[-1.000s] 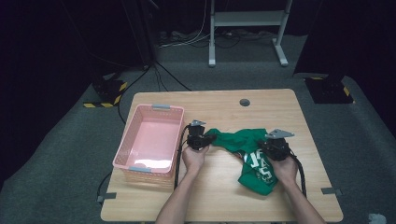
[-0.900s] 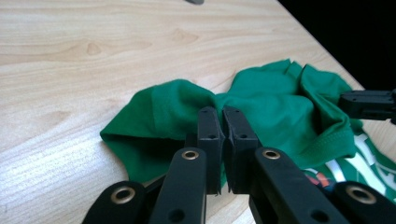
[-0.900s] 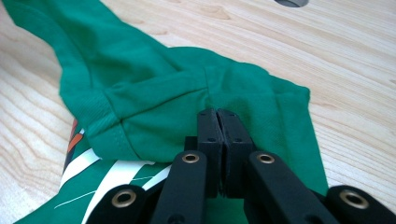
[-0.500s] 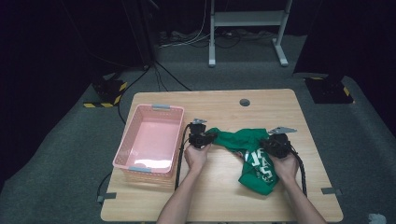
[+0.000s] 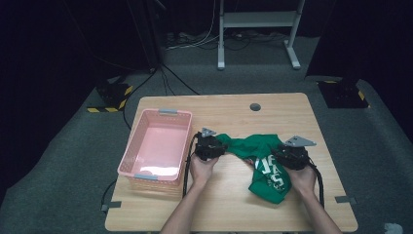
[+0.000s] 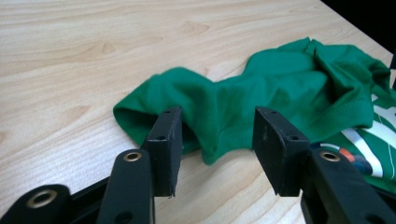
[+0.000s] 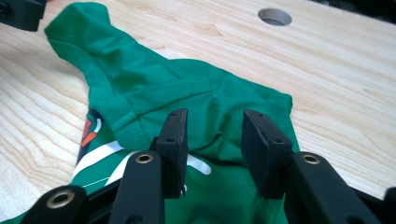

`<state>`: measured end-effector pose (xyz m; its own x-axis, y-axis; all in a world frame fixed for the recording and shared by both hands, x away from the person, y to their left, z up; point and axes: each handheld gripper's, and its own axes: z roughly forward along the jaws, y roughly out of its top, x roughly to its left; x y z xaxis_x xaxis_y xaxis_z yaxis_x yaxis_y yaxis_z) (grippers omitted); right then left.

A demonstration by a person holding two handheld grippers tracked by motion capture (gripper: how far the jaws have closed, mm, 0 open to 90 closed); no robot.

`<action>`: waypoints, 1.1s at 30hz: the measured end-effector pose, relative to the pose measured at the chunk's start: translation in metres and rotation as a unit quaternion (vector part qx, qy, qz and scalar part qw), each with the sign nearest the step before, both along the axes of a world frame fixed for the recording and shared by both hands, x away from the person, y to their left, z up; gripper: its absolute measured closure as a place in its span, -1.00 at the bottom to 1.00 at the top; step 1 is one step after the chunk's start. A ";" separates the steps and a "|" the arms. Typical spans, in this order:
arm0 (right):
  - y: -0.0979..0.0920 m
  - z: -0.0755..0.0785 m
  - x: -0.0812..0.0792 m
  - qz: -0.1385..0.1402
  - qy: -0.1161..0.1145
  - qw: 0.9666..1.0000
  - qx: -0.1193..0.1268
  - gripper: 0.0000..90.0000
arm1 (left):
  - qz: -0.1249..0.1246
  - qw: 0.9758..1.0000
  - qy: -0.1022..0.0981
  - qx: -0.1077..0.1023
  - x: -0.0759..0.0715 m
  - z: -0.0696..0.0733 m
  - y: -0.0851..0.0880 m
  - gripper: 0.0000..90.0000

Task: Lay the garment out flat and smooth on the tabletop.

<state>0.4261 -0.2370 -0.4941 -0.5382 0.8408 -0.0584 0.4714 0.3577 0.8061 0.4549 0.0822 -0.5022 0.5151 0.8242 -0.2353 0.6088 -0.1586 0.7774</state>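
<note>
A green shirt [image 5: 255, 148] with white lettering lies crumpled on the wooden table [image 5: 292, 112], between my two hands. My left gripper [image 5: 220, 145] is at the shirt's left end. Its jaws have just been opening and now stand apart around a fold of the sleeve [image 6: 205, 107], with the pads clear of the cloth. My right gripper [image 5: 281, 152] is over the shirt's right side, above the lettered part. Its jaws have also just been opening, and the green cloth [image 7: 154, 79] lies slack between and under them.
An empty pink basket [image 5: 157, 146] stands on the table just left of my left hand. A round cable hole [image 5: 255, 107] sits near the far edge. Black cables trail from both grippers toward the near edge. Bare wood lies beyond the shirt.
In the high view both hands and the shirt stay almost where they were. The left gripper has edged slightly toward the shirt.
</note>
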 end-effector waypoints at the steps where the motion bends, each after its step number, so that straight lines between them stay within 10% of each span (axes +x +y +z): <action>1: 0.001 0.000 -0.001 0.003 -0.004 1.000 0.000 0.36 | 0.000 1.000 0.000 -0.001 0.000 0.000 0.000 0.17; 16: 0.019 -0.013 0.010 0.032 0.015 0.999 -0.022 0.25 | -0.002 0.999 0.041 0.011 0.013 -0.019 -0.009 0.36; 25: 0.019 -0.021 0.016 0.038 0.043 0.998 -0.036 0.87 | -0.011 0.998 0.055 0.000 0.018 -0.022 -0.010 0.85; 33: 0.012 -0.015 0.016 0.034 0.040 0.999 0.001 0.94 | -0.015 0.999 0.036 -0.030 0.018 -0.004 -0.006 0.87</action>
<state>0.4425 -0.2247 -0.5091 -0.5967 0.8024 -0.0109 0.5093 0.3892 0.7676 0.4729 0.0758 -0.5060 0.5189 0.7923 -0.3210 0.6585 -0.1310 0.7411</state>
